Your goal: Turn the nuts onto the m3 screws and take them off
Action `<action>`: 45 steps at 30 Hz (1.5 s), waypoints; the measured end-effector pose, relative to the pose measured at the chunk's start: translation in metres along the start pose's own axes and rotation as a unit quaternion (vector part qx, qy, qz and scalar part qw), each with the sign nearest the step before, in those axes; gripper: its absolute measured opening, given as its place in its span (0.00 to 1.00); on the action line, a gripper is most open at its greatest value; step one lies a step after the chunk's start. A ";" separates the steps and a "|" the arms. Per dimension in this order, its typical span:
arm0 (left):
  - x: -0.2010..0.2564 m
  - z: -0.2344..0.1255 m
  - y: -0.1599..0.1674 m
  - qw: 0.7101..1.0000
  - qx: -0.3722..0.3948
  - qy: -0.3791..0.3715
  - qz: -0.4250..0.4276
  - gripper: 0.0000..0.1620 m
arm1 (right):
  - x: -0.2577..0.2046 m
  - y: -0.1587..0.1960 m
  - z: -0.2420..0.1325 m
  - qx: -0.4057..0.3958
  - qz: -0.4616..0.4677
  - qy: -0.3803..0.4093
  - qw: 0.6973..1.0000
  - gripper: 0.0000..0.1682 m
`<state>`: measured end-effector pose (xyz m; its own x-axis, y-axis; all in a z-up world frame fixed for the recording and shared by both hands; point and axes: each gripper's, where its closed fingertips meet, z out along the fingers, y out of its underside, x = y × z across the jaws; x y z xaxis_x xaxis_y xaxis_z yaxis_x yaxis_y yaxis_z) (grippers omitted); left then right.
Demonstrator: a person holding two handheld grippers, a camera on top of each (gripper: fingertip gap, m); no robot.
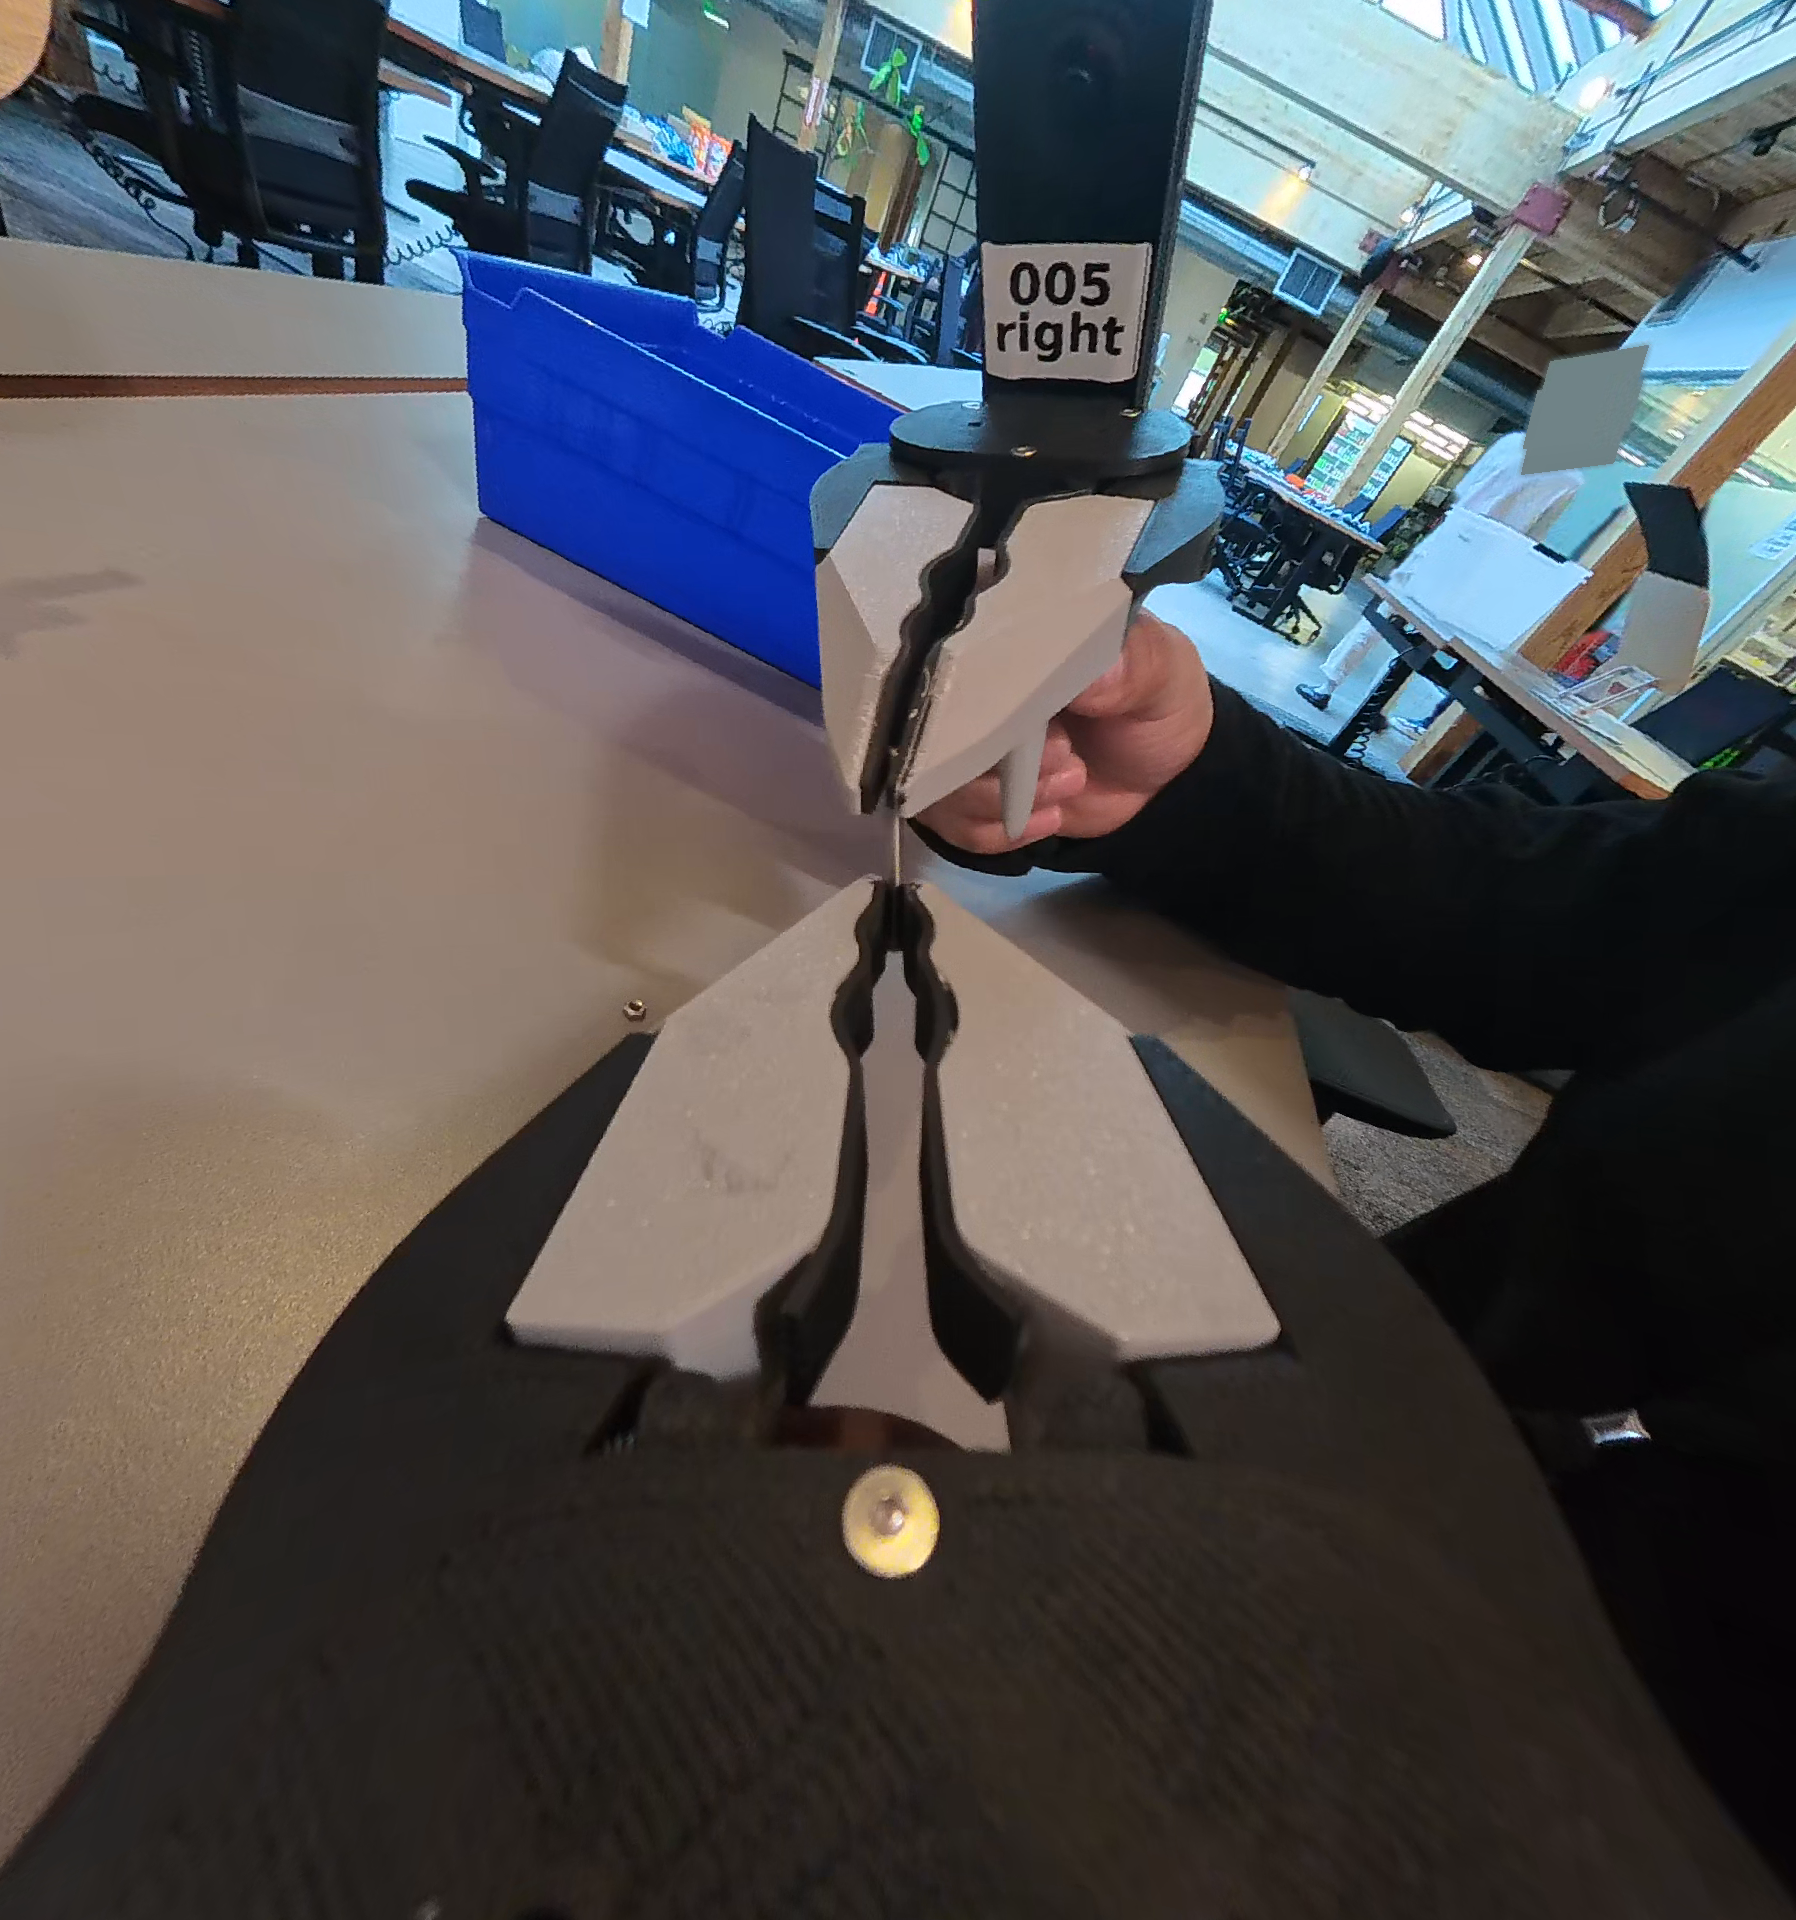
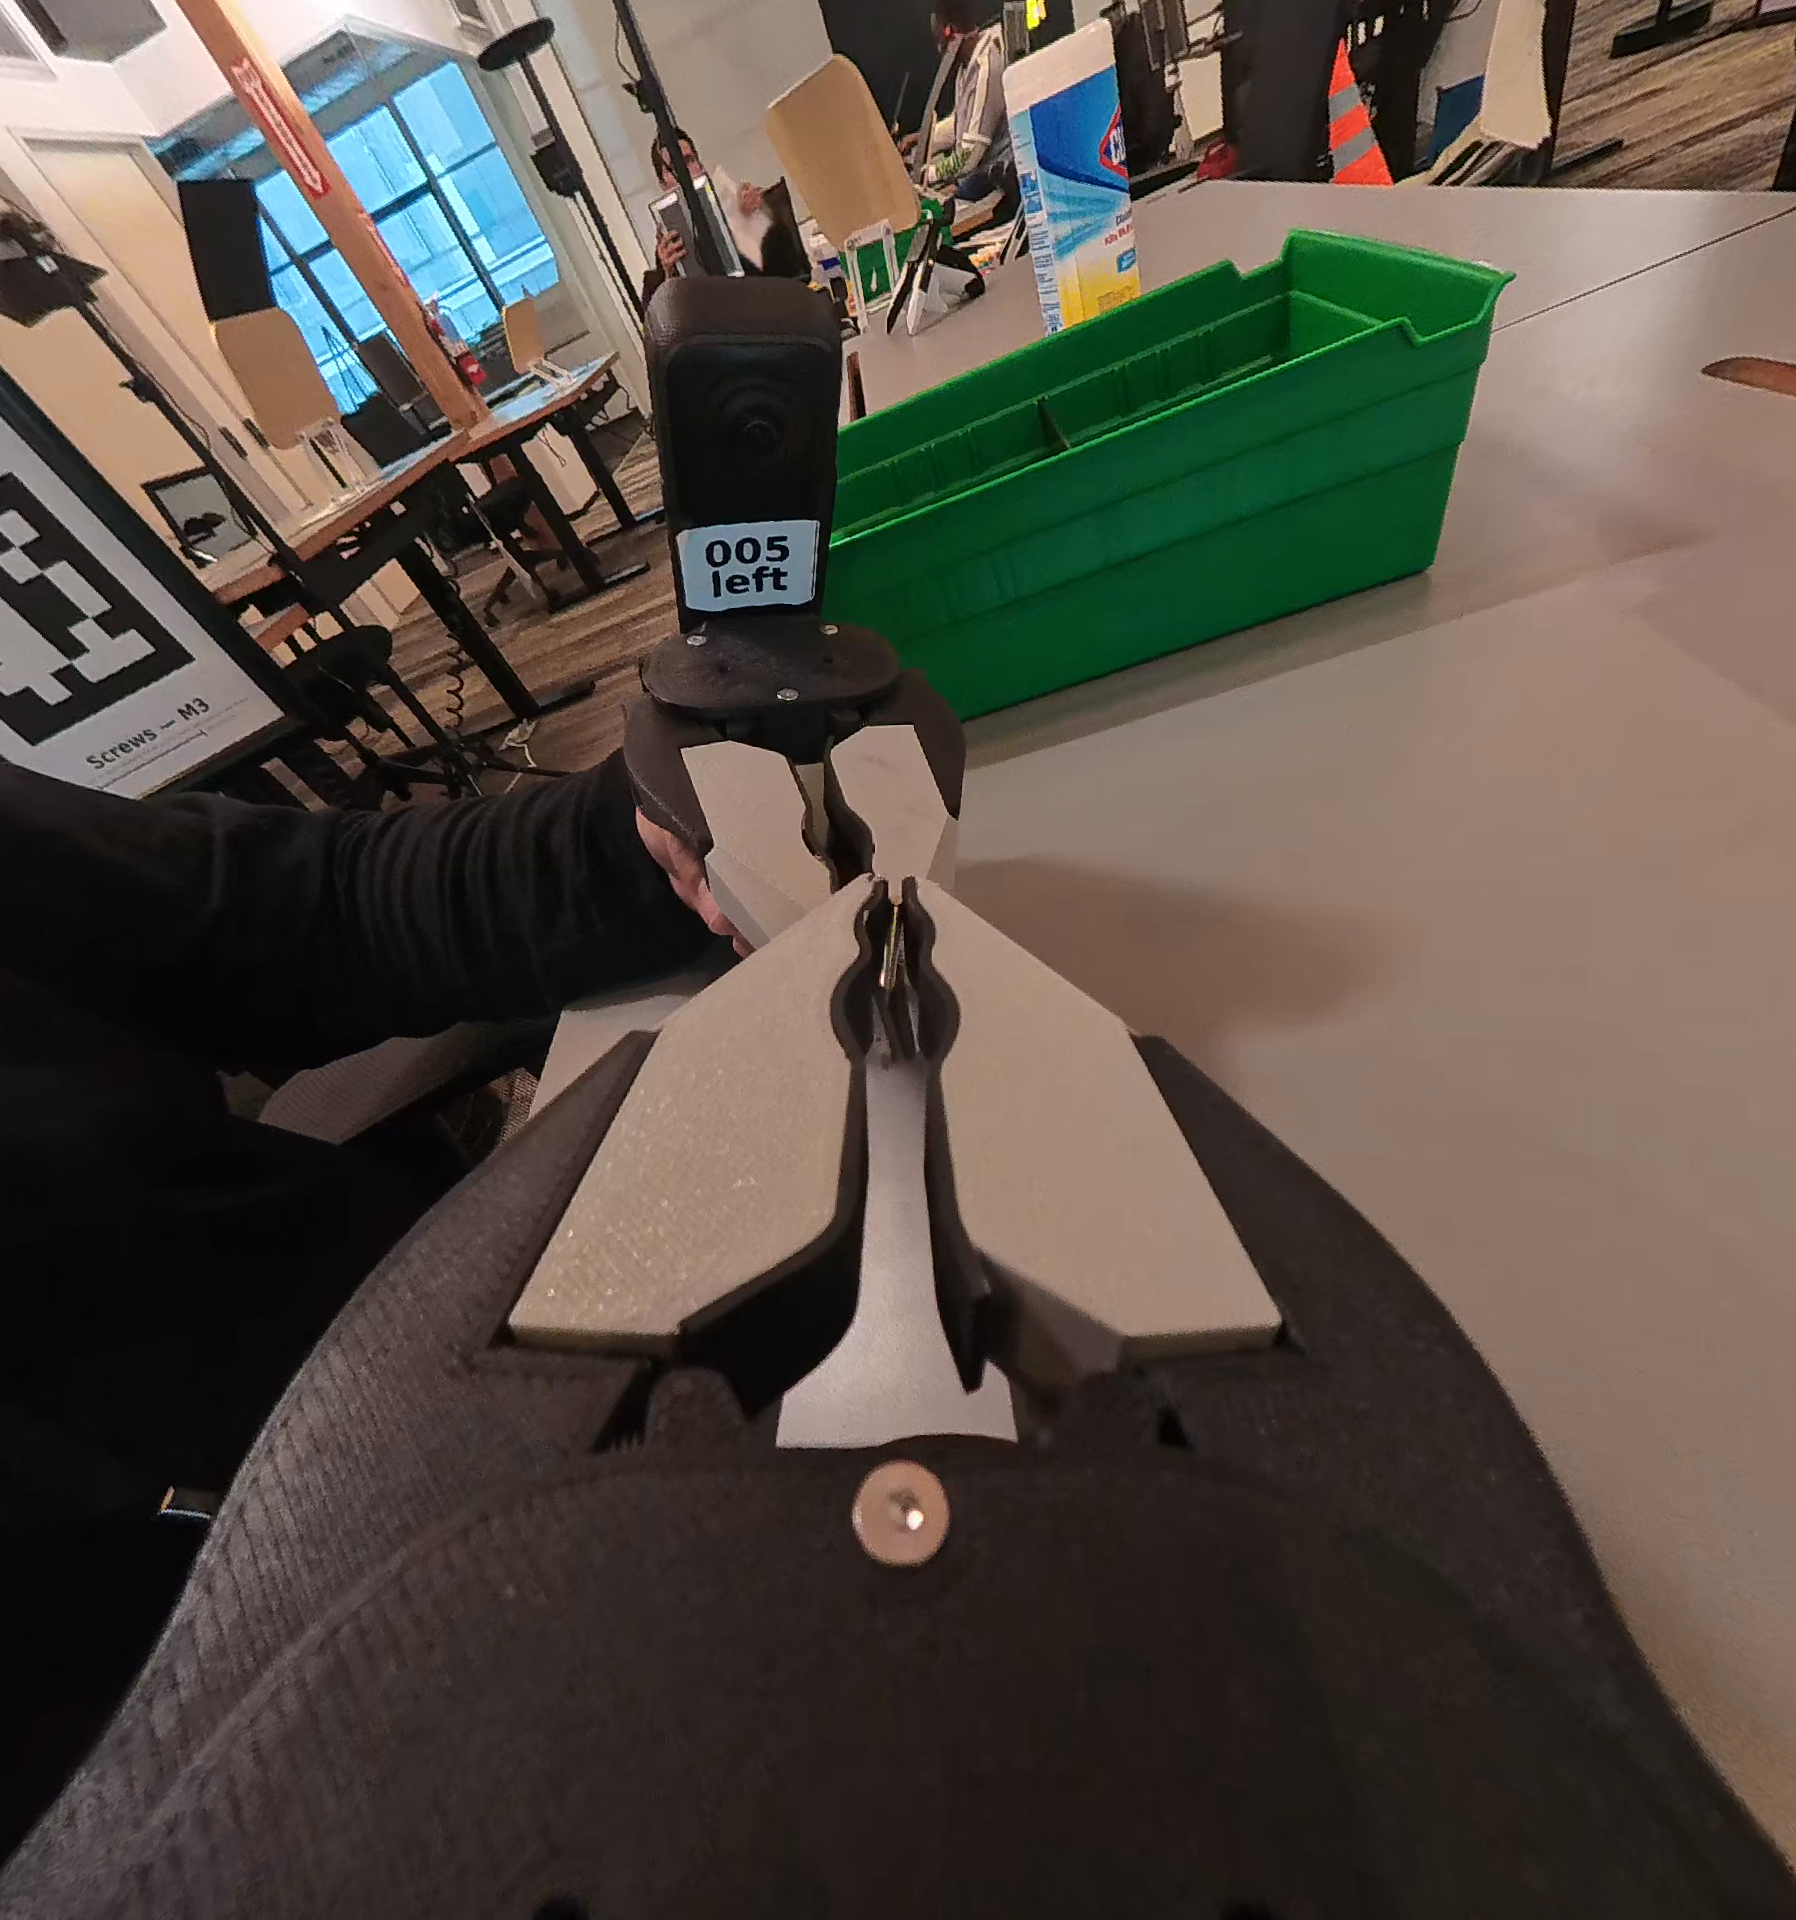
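1. Two grey-fingered grippers meet tip to tip above the pale grey bench [image 1: 250,831].
2. Right gripper [image 2: 892,896] is clamped on a thin metal screw [image 2: 889,951].
3. Left gripper [image 1: 894,894] is pinched nearly closed at the screw's end (what it holds cannot be told).
4. One small loose metal nut [image 1: 632,1006] lies on the bench, near the left gripper.
5. Blue plastic bin [image 1: 645,457] and green plastic bin [image 2: 1164,520] stand beyond.

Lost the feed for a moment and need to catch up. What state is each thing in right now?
left gripper: shut, tips meeting the right gripper's
right gripper: shut on the screw
screw: clamped between the right fingers, pointing at the left gripper
loose nut: lying on the table, untouched
blue bin: upright, contents hidden
green bin: upright, visible compartments look empty
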<state>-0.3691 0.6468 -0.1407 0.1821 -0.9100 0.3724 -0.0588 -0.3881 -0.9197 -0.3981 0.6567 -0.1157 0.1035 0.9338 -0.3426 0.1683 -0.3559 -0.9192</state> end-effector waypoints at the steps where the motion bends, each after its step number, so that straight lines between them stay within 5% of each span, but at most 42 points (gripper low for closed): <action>1: 0.000 0.000 0.000 1.000 0.000 0.000 0.000 0.00 | 0.000 0.000 0.000 0.000 0.000 0.000 1.000 0.00; 23: 0.001 0.001 0.000 1.000 0.000 0.003 -0.001 0.00 | -0.002 -0.001 0.002 0.004 0.008 -0.005 1.000 0.00; 29: -0.003 -0.006 -0.009 1.000 0.023 -0.008 0.005 0.00 | 0.007 -0.016 -0.026 0.037 -0.001 0.015 0.999 0.06; 38: -0.004 -0.012 -0.013 0.994 0.031 -0.015 0.106 0.00 | 0.066 0.075 -0.032 -0.206 -0.084 0.144 0.964 0.09; 45: 0.009 -0.016 -0.024 0.983 0.075 0.057 0.157 0.00 | 0.074 0.086 -0.026 -0.252 -0.130 0.118 0.952 0.07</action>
<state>-0.3818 0.6458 -0.1130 0.0672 -0.9952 0.0705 0.0519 -0.0670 -0.9964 -0.3504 0.6938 -0.2154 0.2015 0.9794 -0.0086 0.6615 -0.1425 -0.7363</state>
